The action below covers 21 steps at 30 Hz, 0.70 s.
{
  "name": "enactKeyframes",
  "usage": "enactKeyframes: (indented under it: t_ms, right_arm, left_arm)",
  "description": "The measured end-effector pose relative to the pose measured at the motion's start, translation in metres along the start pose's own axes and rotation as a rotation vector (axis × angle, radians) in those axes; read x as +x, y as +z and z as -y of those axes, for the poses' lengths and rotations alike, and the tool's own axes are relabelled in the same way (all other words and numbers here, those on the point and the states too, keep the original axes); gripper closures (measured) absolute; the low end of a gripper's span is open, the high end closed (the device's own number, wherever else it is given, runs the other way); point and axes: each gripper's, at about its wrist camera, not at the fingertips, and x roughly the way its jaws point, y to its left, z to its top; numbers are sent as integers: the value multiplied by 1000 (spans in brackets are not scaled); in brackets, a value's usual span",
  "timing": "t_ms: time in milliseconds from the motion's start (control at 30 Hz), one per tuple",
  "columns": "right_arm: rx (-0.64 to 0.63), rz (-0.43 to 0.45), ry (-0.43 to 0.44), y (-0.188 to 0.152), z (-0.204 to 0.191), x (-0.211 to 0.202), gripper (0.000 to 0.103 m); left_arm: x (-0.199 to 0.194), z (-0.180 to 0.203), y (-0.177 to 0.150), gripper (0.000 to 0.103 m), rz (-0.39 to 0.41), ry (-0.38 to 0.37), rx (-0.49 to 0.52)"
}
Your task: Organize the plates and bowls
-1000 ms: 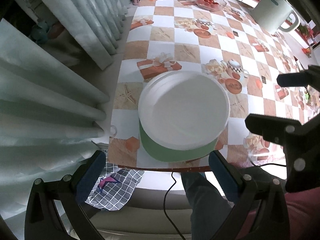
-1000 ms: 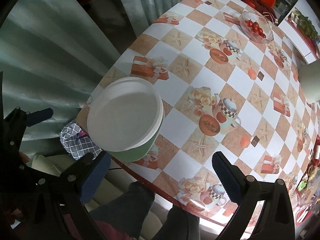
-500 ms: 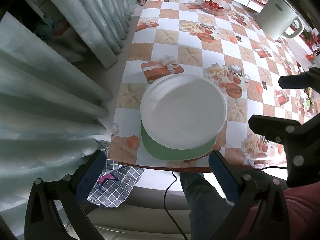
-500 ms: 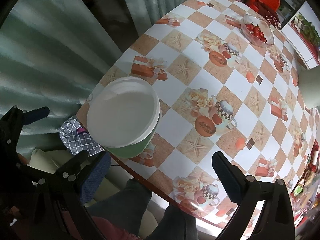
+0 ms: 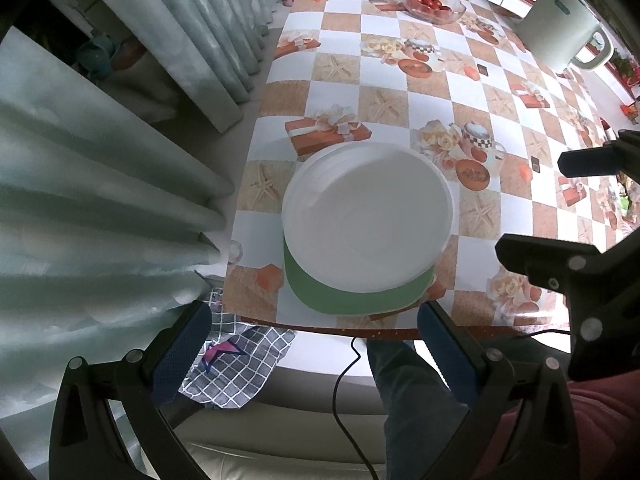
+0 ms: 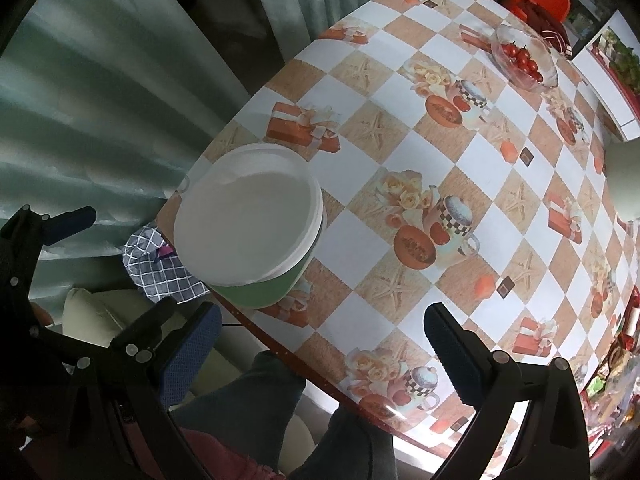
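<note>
A stack of white plates [image 5: 368,216] sits on a green plate [image 5: 356,300] at the near left corner of the checked table [image 5: 516,112]. The stack also shows in the right wrist view [image 6: 248,216], with the green plate [image 6: 264,292] under it. My left gripper [image 5: 316,340] is open and empty, held above and short of the table's front edge, apart from the stack. My right gripper [image 6: 320,344] is open and empty, held high over the front edge, to the right of the stack. The right gripper shows at the right side of the left wrist view [image 5: 560,216].
A glass bowl of tomatoes [image 5: 432,6] stands at the far end, also in the right wrist view [image 6: 524,60]. A white kettle [image 5: 564,34] stands at the far right. Curtains [image 5: 100,160] hang left of the table. A checked cloth [image 5: 236,364] lies below the table's corner.
Both grippers have drawn back and upward from the stack, so the plates look smaller and farther away. The plates have not moved.
</note>
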Motion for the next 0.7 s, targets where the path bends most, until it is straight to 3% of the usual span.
enactKeyframes:
  t_ms: [600, 700]
  right_arm:
    - [-27, -36, 26, -4, -5, 13, 1]
    - [-29, -40, 29, -4, -5, 15, 1]
  left_arm:
    - [11, 5, -6, 0, -54, 19, 17]
    - [8, 5, -7, 0, -14, 26, 17]
